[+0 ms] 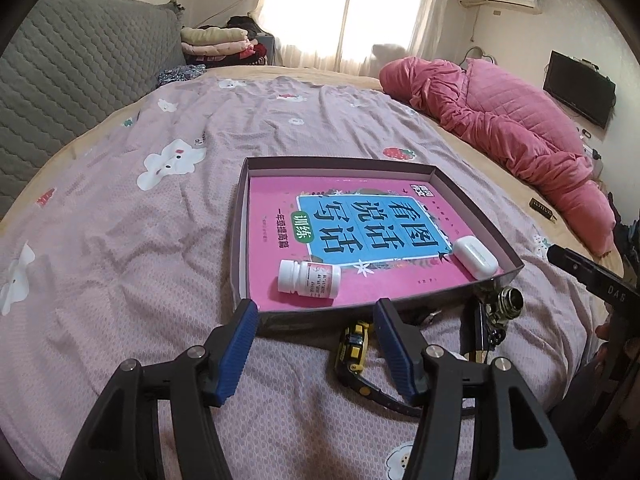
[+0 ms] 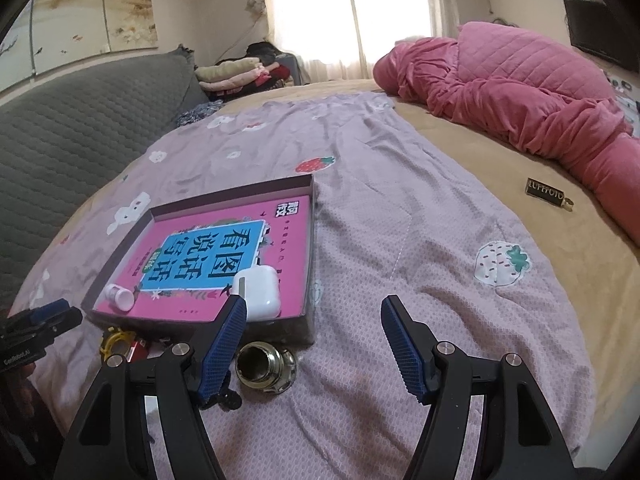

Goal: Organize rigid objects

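Note:
A shallow dark box (image 1: 472,196) (image 2: 310,248) lies on the bed with a pink book (image 1: 280,208) (image 2: 288,224) inside. On the book rest a white pill bottle (image 1: 309,277) (image 2: 119,297) on its side and a white earbud case (image 1: 476,257) (image 2: 258,288). In front of the box lie a yellow-and-black watch (image 1: 354,346) (image 2: 116,340), a metal camera-shaped trinket (image 1: 506,304) (image 2: 264,366) and dark keys (image 1: 482,332). My left gripper (image 1: 314,312) is open just before the box's near wall. My right gripper (image 2: 314,308) is open above the sheet, right of the trinket.
A pink quilt (image 1: 500,116) (image 2: 520,92) is heaped along the right side of the bed. A small dark tag with a gold ring (image 2: 546,194) (image 1: 542,209) lies on the tan sheet. A grey padded headboard (image 1: 72,80) stands at left. Folded clothes (image 1: 220,42) are stacked by the window.

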